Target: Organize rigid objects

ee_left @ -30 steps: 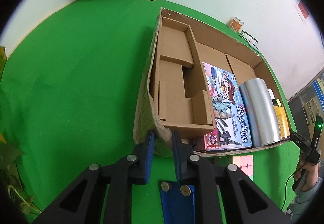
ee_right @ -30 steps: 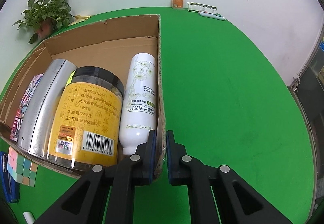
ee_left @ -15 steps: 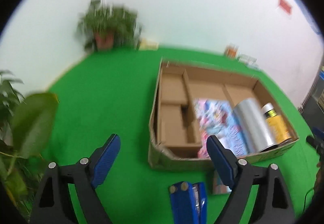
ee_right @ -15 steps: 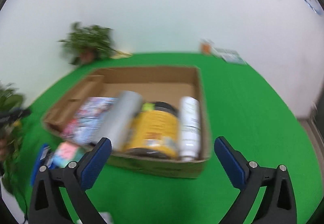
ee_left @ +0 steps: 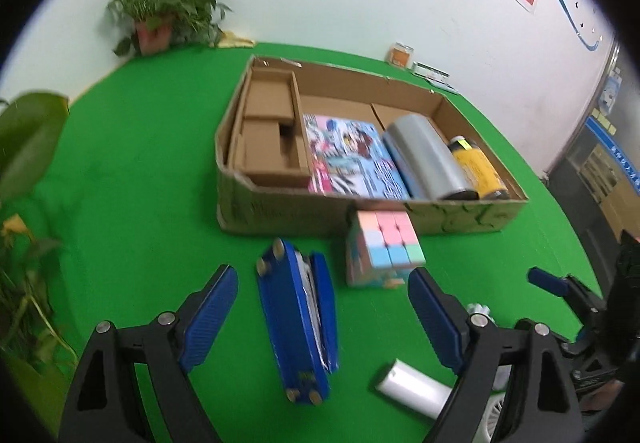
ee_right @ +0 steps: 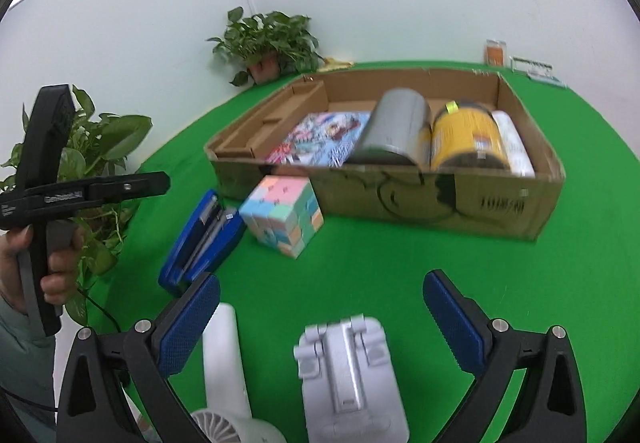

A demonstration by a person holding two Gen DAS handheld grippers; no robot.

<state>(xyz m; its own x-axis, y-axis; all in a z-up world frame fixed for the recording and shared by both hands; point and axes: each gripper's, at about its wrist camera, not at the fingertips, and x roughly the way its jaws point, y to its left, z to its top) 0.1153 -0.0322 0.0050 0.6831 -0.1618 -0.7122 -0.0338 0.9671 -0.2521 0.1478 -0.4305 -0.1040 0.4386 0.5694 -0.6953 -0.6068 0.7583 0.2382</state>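
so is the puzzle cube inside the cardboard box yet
No, the puzzle cube sits on the green table just outside the front wall of the cardboard box, beside the blue stapler.

The white fan (ee_right: 224, 375) at the bottom of the right wrist view is cut off by the frame edge, so only its handle and part of the grille show, and the grey stand (ee_right: 348, 375) next to it runs off the bottom too. Print on the cardboard box (ee_right: 500, 205) is smeared by blur, no way to read it. In the left wrist view the yellow jar (ee_left: 478, 169) sits half hidden behind the silver cylinder (ee_left: 426, 159), and the white bottle (ee_right: 514, 147) doesn't show there at all.
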